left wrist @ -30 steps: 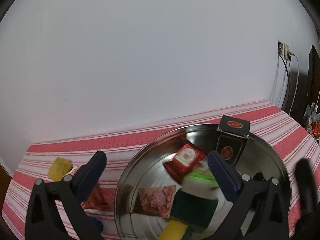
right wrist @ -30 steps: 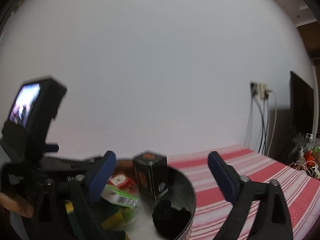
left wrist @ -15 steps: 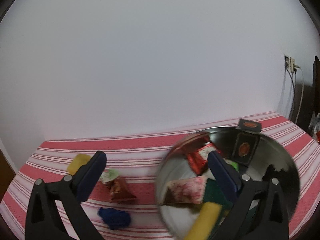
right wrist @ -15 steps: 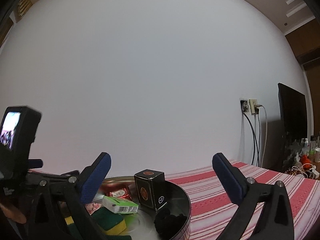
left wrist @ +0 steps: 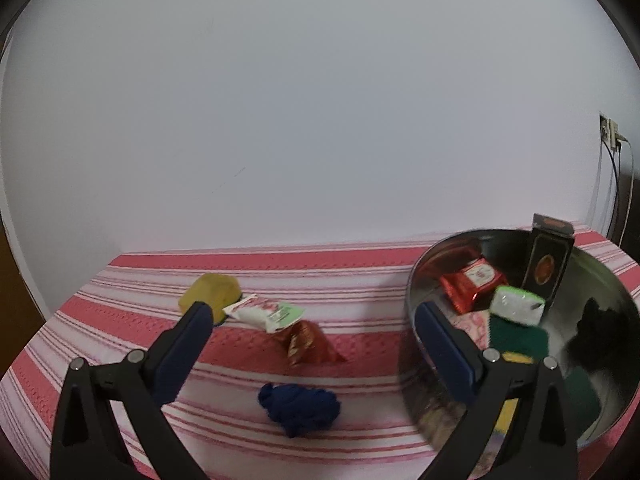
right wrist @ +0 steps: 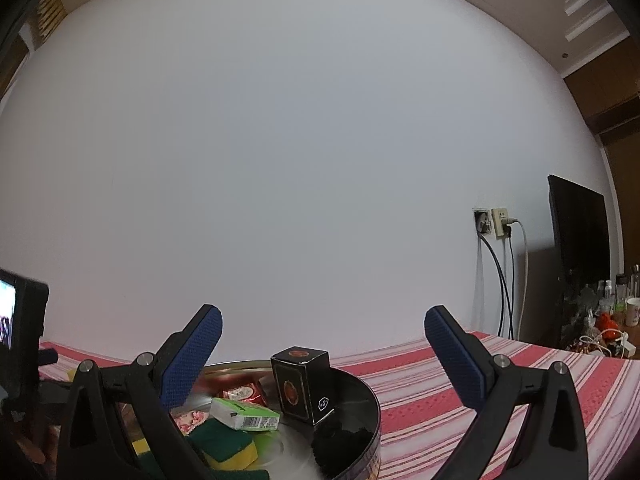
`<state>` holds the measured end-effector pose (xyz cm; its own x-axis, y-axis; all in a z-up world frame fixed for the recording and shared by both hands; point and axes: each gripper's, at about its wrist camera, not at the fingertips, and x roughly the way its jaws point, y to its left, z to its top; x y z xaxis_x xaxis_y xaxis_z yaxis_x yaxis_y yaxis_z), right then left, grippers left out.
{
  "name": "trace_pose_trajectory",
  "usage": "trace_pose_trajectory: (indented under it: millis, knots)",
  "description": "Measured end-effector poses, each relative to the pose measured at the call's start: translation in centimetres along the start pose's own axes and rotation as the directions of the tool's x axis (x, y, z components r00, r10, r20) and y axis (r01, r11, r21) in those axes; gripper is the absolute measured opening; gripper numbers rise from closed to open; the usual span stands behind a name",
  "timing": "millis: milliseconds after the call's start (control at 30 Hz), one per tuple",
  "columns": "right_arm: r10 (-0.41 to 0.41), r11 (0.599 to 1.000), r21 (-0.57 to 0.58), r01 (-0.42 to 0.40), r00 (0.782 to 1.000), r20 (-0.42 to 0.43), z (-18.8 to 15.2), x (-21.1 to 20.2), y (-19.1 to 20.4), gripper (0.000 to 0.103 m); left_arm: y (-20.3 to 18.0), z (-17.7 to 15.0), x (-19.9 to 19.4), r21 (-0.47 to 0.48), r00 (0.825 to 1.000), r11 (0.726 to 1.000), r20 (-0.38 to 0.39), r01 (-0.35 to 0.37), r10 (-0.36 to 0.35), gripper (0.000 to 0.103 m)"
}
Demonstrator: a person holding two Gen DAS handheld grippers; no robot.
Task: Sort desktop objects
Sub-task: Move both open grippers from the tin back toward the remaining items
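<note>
Since a second ago the left gripper has swung away from the round, shiny metal basin, which now sits at the right edge of its view, and loose things on the red-and-white striped woven tablecloth have come between its fingers; its black arms end in ridged blue pads, spread wide with nothing pinched; ahead of them lie a crumpled dark-blue knitted cloth, a glossy brown foil pouch with a pointed corner, a flat white sachet with a green end overlapping that pouch, and a rounded yellow sponge partly behind the left pad; the right gripper stands at its widest, empty, its dimpled blue pads framing a plain white wall; below it the basin holds an upright black cardboard box with a red emblem, a white-and-green wrapped block, a red foil packet, green-and-yellow scouring sponges and a fuzzy black clump.
</note>
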<state>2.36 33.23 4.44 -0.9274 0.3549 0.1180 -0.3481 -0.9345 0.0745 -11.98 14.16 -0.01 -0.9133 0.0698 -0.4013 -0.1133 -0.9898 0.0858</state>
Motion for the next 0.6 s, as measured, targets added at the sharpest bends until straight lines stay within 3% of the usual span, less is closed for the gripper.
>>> trace_pose_trajectory:
  millis: [300, 600]
  knots:
    - [0.023, 0.997, 0.081, -0.019, 0.999, -0.048, -0.1, -0.3, 0.0, 0.103, 2.2, -0.5, 0.4, -0.042, 1.0, 0.999, -0.02, 0.01, -0.01, 0.102]
    - [0.138, 0.983, 0.145, -0.112, 0.973, -0.185, -1.0, 0.2, 2.7, 0.103, 6.7, -1.2, 1.7, -0.056, 0.997, 0.996, -0.043, -0.07, 0.068, 0.102]
